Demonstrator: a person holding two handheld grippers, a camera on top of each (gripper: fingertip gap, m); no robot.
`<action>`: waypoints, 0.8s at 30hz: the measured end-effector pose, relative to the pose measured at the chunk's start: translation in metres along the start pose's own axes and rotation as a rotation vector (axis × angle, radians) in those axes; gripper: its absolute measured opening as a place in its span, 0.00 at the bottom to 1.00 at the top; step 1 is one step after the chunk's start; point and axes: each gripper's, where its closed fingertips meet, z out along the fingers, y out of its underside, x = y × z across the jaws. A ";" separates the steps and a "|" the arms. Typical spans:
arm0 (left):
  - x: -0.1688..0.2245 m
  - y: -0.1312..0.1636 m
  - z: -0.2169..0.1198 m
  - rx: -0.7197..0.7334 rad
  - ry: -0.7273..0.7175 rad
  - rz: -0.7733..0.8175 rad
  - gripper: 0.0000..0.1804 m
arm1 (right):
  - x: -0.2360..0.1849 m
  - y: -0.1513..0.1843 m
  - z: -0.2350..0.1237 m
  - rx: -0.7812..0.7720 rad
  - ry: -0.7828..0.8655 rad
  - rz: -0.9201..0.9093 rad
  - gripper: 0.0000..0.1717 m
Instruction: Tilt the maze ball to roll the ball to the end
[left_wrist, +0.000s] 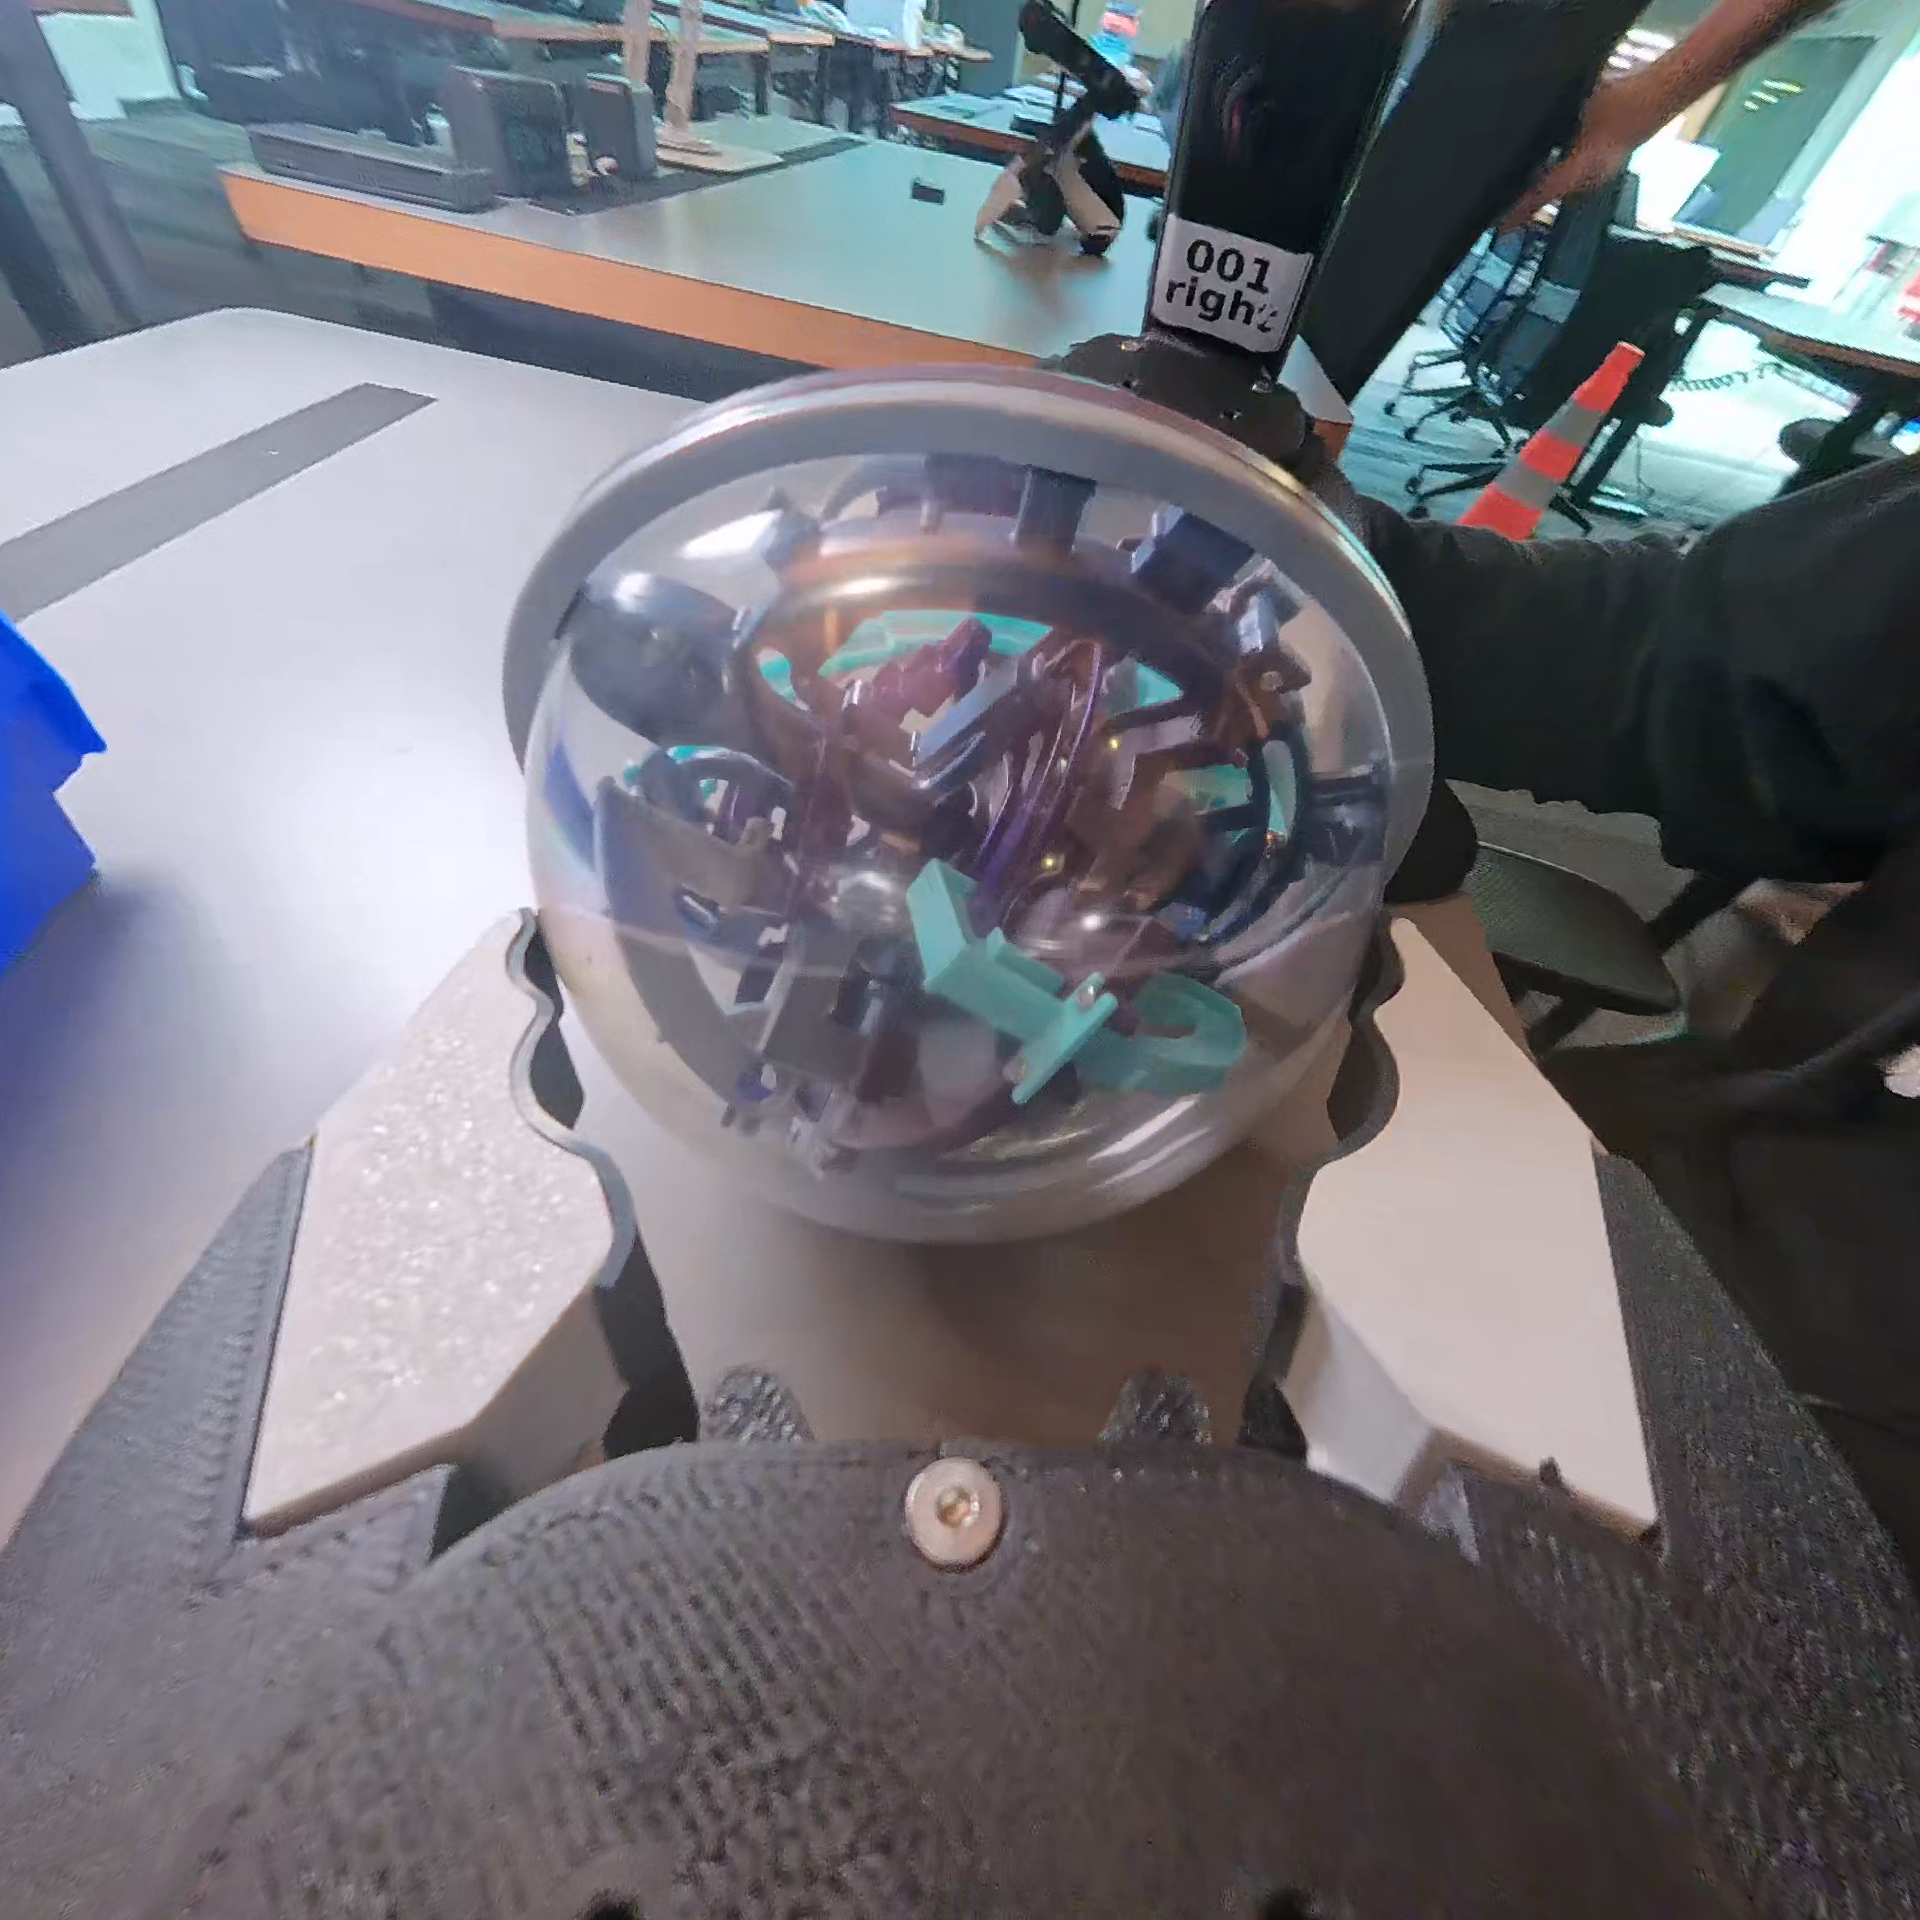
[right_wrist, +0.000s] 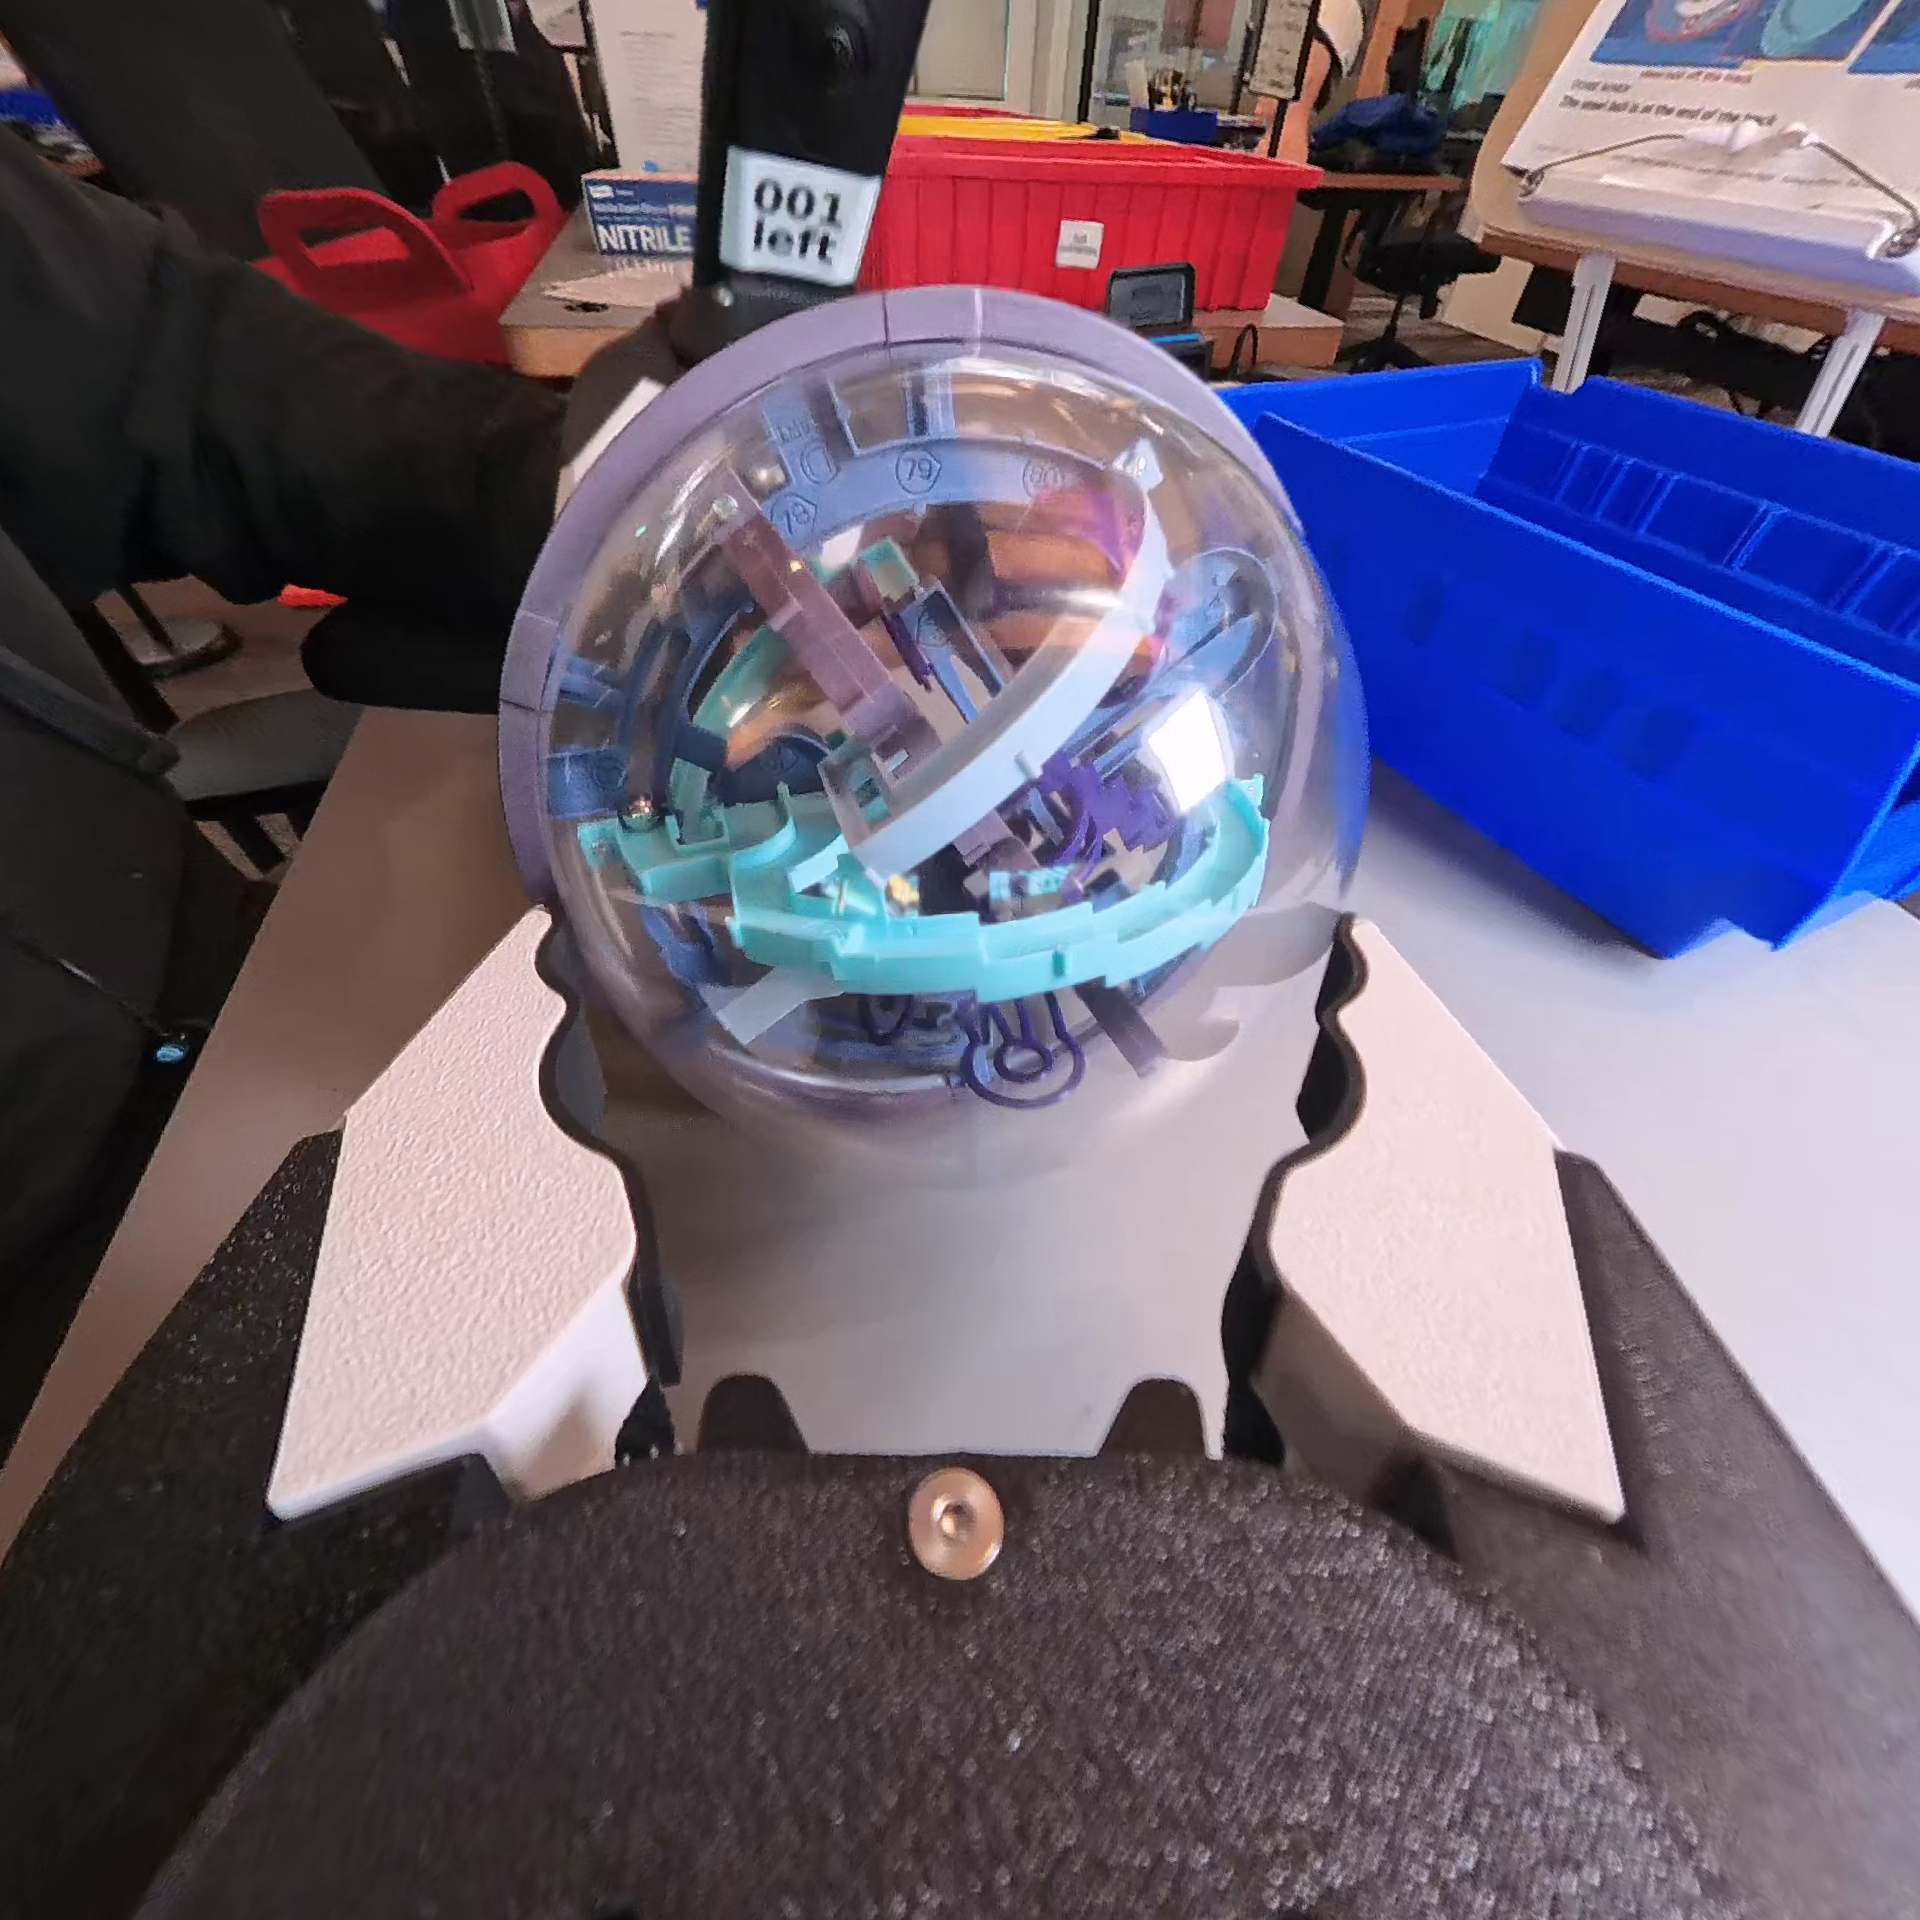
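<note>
The maze ball (left_wrist: 966, 810) is a clear sphere with a grey rim band and teal, purple and blue tracks inside. It sits between my two grippers, which face each other, just above the grey table (left_wrist: 260, 644). My left gripper (left_wrist: 956, 935) has both white fingers (left_wrist: 447, 1143) against the ball's sides. My right gripper (right_wrist: 945, 935) grips the same ball (right_wrist: 925, 727) from the opposite side, its fingers (right_wrist: 1455, 1195) at the ball's flanks. A small steel ball (right_wrist: 637, 808) rests on a teal track at the ball's left. Each gripper's black post shows behind the ball in the other's view.
A blue bin (right_wrist: 1610, 665) stands on the table to the right of the ball in the right wrist view, and its corner (left_wrist: 31, 790) shows at the left edge of the left wrist view. A dark sleeve (left_wrist: 1662, 675) reaches in. A red bin (right_wrist: 1081, 218), a paper stand (right_wrist: 1704, 135) and an orange cone (left_wrist: 1558, 447) are farther off.
</note>
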 end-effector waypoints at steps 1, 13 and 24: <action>0.001 -0.002 -0.002 -0.012 0.018 0.002 0.81 | -0.001 0.003 0.000 -0.016 0.006 -0.003 0.79; 0.002 -0.002 -0.023 -0.228 0.209 0.005 0.80 | -0.009 0.025 0.011 -0.204 0.037 -0.153 0.67; 0.007 -0.009 -0.017 -0.211 0.297 -0.049 0.79 | -0.017 0.008 0.016 -0.142 0.001 -0.148 0.79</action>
